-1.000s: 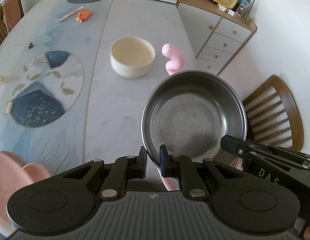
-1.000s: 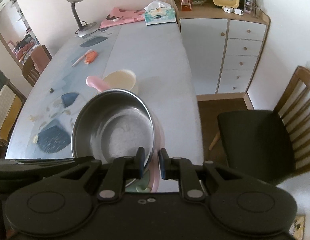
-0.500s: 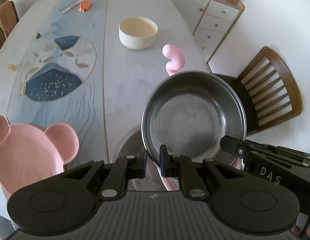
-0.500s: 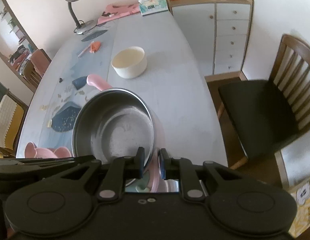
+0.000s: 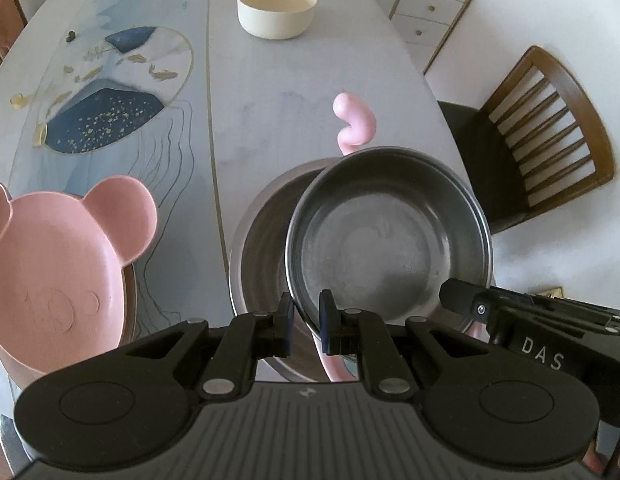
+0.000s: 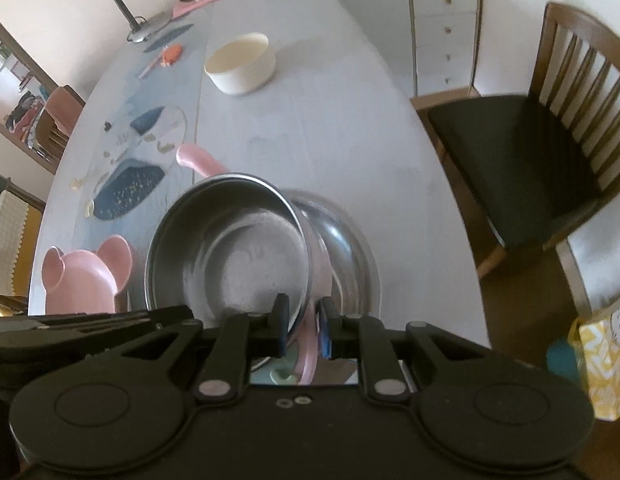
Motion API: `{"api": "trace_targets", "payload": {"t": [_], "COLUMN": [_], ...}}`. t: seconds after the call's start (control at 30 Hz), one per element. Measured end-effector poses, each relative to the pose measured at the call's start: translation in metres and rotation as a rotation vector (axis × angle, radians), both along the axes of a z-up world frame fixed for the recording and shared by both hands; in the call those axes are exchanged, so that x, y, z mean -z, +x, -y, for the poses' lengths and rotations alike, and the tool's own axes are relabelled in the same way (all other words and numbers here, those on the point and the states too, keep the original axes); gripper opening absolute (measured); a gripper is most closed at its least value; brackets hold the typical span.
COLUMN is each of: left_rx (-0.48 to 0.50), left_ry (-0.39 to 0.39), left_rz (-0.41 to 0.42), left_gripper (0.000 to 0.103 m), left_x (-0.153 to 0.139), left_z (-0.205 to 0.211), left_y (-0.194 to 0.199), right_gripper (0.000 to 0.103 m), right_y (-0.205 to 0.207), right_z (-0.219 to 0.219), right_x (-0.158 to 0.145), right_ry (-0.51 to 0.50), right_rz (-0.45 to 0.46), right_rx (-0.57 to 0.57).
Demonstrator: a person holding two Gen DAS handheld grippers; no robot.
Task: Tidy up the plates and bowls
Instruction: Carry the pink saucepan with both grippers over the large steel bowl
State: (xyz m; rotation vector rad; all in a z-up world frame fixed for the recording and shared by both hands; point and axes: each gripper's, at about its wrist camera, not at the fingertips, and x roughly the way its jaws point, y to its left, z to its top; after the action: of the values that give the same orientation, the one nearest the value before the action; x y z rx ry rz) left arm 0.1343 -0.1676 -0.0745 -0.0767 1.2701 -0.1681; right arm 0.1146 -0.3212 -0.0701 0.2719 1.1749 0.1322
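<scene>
Jaws of both grippers clamp the steel bowl's (image 5: 386,240) rim above another steel bowl (image 5: 262,240).

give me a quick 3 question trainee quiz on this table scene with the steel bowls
1. True or false: both tongs grip the rim of the same steel bowl with pink handle.
2. What lies directly under the held bowl? A) cream bowl B) a second steel bowl C) pink bear plate
3. Fill in: the cream bowl stands ____ on the far part of the table.

Key:
1. True: left tongs and right tongs each clamp its rim.
2. B, the second steel bowl.
3. Alone; the pink bear plate sits near.
</scene>
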Motion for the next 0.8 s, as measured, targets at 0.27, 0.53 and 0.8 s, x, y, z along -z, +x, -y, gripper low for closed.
{"api": "trace_targets", "payload": {"t": [0.27, 0.53, 0.8], "left_rx": [0.011, 0.021, 0.023], "left_ry": [0.013, 0.017, 0.019], "left_rz": [-0.042, -0.059, -0.078], "left_gripper": [0.011, 0.011, 0.011], "left_x": [0.014, 0.02, 0.027], "left_z": [0.001, 0.003, 0.004], "left_y": [-0.001, 0.004, 0.008], "right_gripper": [0.016, 0.016, 0.017], "right_y": [-0.001, -0.002, 0.002], "right_z": [0.0, 0.003, 0.0], "right_x": [0.017, 0.025, 0.032], "right_ry": [0.023, 0.027, 0.025], "right_rz": [-0.057, -0.079, -0.096], "right_rx": [0.019, 0.033, 0.035]}}
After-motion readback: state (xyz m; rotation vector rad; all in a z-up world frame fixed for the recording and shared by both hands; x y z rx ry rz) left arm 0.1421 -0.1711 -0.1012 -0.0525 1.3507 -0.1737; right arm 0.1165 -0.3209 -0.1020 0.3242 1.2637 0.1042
